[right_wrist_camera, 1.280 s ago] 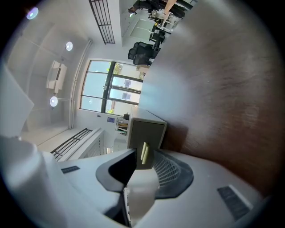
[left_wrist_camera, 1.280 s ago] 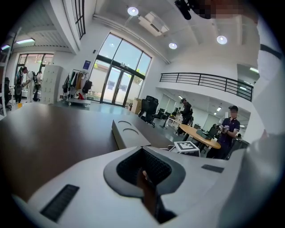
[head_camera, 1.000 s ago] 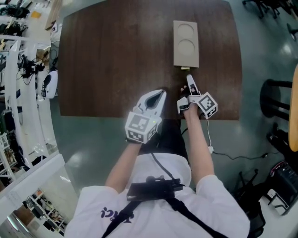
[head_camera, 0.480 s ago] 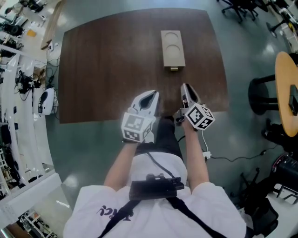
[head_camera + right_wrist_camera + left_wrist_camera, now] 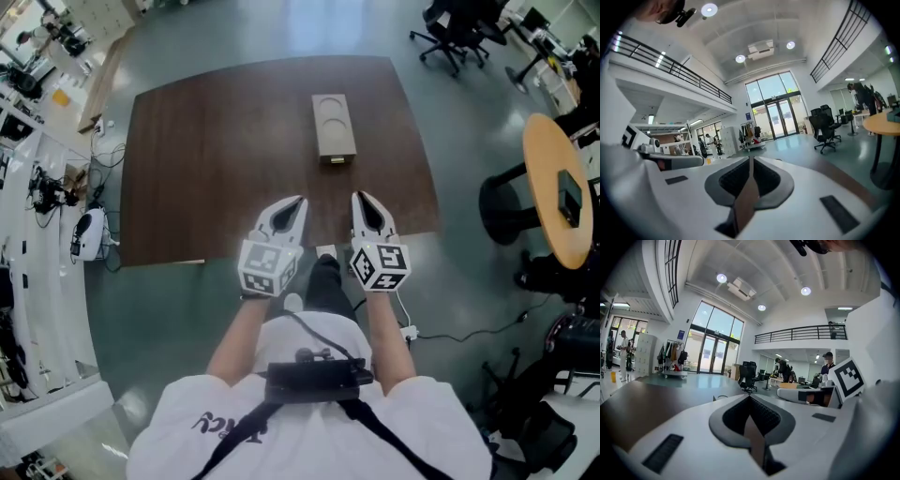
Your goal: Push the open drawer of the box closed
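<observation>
A tan wooden box (image 5: 334,124) with two round recesses in its top lies on the dark brown table (image 5: 206,159). The drawer front (image 5: 337,158) at its near end sits about flush with the box. My left gripper (image 5: 299,200) and right gripper (image 5: 359,196) hover side by side over the table's near edge, well short of the box. Both gripper views look out over the room, and neither shows the box. The left gripper (image 5: 750,398) has its jaw tips together with nothing in them. The right gripper (image 5: 750,160) is closing its jaws, tips meeting, nothing between them.
Black office chairs (image 5: 452,39) stand beyond the table's far right corner. A round orange table (image 5: 561,187) is at the right. White racks (image 5: 37,234) line the left side. A cable (image 5: 450,323) runs over the floor by my right arm. People stand far off (image 5: 828,363).
My right gripper has drawn back from the box's drawer end to the near table edge, beside the left one. The head view has swung, so the box appears farther away.
</observation>
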`<state>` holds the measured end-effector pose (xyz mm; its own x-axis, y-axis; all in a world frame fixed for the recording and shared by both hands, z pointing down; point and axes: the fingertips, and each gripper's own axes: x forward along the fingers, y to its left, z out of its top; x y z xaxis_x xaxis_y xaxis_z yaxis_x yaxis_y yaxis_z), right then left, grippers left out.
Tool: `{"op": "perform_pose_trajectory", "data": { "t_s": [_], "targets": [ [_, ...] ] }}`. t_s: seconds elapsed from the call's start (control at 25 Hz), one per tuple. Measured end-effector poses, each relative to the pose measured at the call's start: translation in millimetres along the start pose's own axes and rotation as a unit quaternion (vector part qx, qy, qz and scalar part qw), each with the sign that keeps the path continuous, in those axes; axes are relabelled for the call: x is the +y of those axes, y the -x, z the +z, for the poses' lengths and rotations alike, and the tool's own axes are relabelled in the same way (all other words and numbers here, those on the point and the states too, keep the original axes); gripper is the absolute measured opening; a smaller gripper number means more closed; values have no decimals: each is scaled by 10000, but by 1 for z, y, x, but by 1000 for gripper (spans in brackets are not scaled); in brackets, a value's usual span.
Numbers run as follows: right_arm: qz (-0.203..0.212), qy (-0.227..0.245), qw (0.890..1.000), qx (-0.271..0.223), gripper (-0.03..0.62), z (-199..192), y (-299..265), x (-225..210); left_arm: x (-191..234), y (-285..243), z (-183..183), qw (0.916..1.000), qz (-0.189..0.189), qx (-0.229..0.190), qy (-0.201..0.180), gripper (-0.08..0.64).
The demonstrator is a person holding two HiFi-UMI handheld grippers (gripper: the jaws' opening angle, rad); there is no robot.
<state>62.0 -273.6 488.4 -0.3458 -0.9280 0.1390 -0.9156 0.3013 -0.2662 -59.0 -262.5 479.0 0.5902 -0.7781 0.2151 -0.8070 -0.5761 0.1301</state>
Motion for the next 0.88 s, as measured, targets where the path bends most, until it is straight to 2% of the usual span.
{"op": "perform_pose_trajectory", "data": {
  "t_s": [0.12,0.28,0.4,0.56,0.88],
  "targets": [
    [29,406,9990,-156,12,15,16,21,-6,14,10,9999,-14,-141,-87,11],
    [151,660,9972,-311,6,30,29,49,-10,29,21,9992,13,-316,-242,11],
    [156,707,9971,-232,6,32,37,66,-11,43,25,9984,70,-443,-338,11],
    [37,1028,9946,-130,6,28,46,81,-9,57,26,9978,151,-534,-362,11],
    [55,1016,9943,-311,6,31,53,98,-3,79,32,9954,331,-776,-461,11]
  ]
}}
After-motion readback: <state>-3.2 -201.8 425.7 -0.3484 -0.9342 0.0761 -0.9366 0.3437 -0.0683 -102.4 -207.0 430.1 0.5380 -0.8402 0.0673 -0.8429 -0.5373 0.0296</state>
